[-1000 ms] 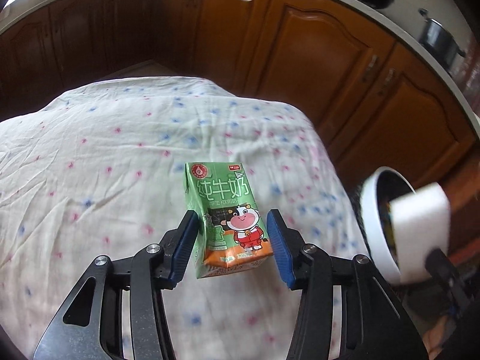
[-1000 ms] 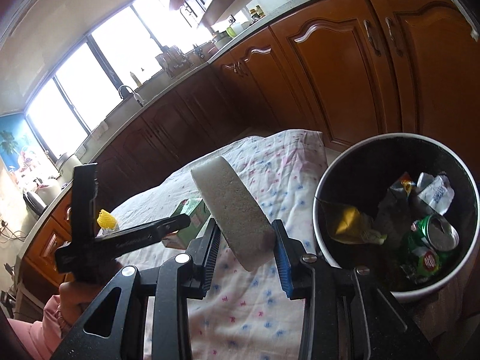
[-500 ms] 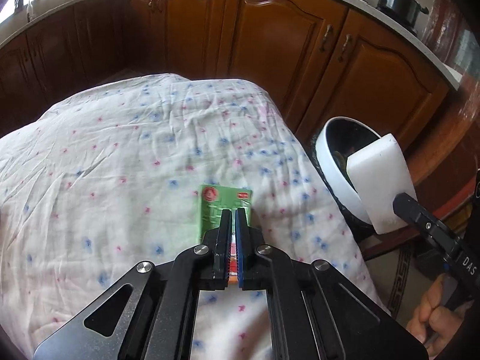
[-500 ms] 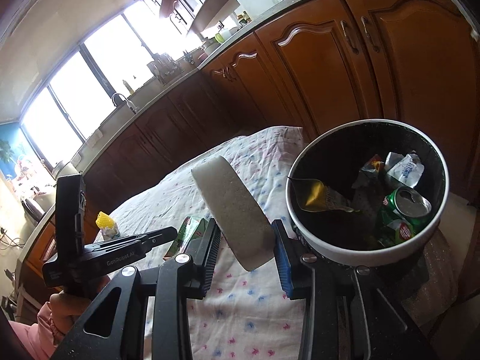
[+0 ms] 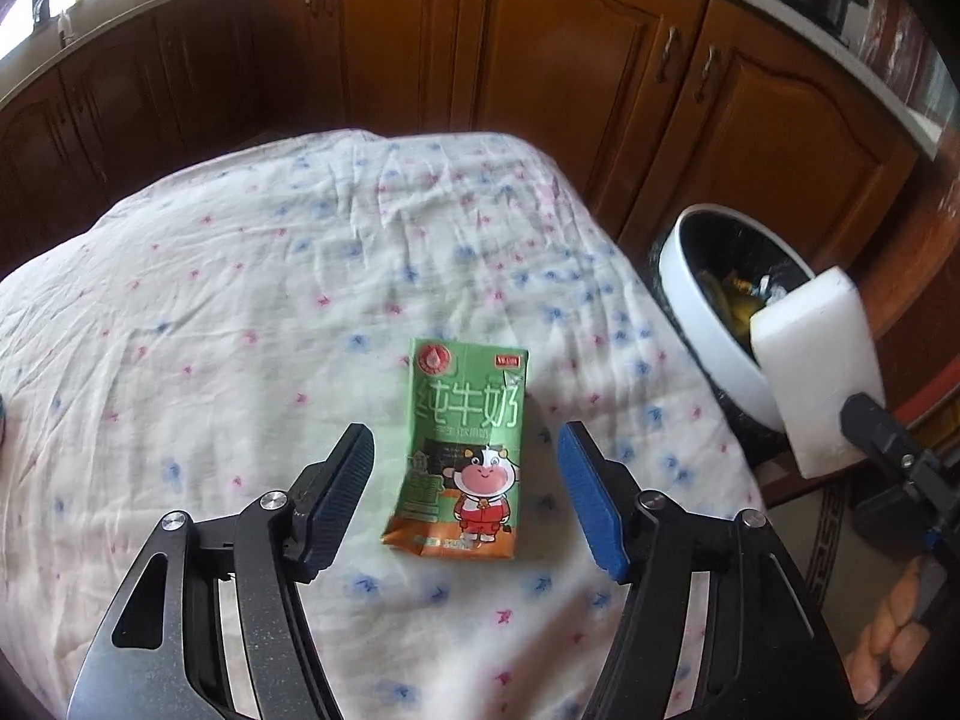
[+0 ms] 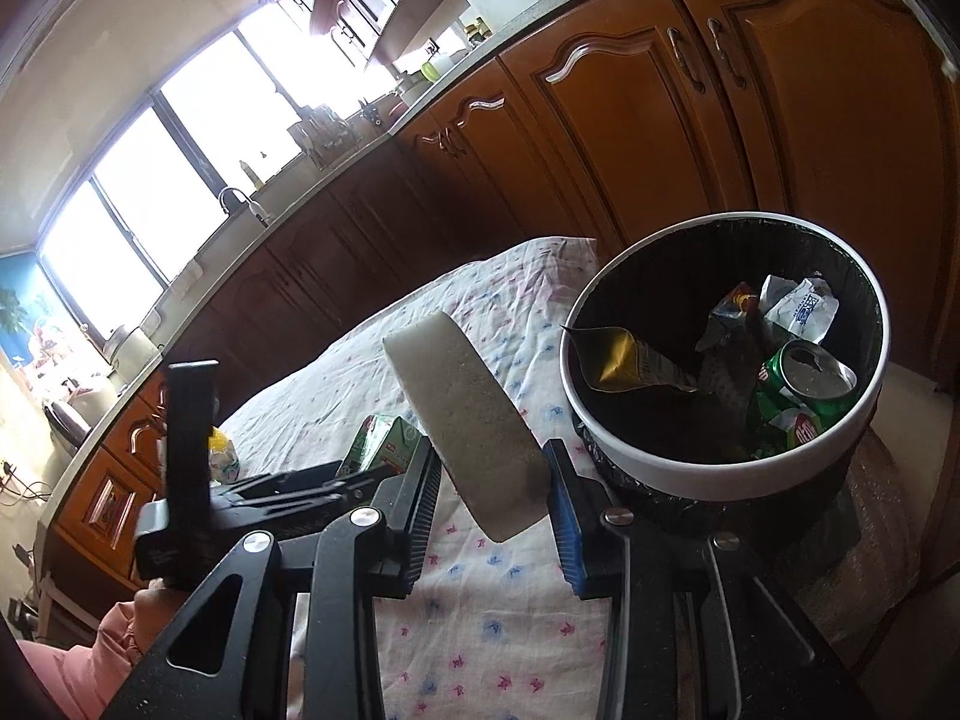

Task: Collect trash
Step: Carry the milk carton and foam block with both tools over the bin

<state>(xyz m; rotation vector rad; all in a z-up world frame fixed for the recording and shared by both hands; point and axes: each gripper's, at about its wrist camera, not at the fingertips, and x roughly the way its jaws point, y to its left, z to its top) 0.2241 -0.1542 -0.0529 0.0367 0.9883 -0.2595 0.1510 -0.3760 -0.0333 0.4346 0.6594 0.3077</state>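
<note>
One flattened green milk carton (image 5: 461, 450) lies on a floral cloth (image 5: 240, 312) over the counter, printed with the Chinese characters 纯牛奶 and a cartoon cow in red. The left hand-held gripper (image 5: 465, 495) hovers over it, its two jaws spread wide on either side and touching nothing. At 3 o'clock in the left wrist view, the right hand-held gripper (image 6: 489, 501) pinches one white sponge block (image 6: 474, 420) between its blue pads, the block tilting up toward 11 o'clock. Just beyond the cloth's edge stands one white-rimmed trash bin (image 6: 690, 474) lined in black. Inside it lie one green drink can (image 6: 798, 384), one gold-lined snack wrapper (image 6: 624, 360) and two crumpled wrappers; the print on them is too small to read. One small yellow-topped object (image 6: 221, 456) sits on the cloth at 9 o'clock in the right wrist view. Brown wooden cabinets (image 5: 540, 60) line the background.
</note>
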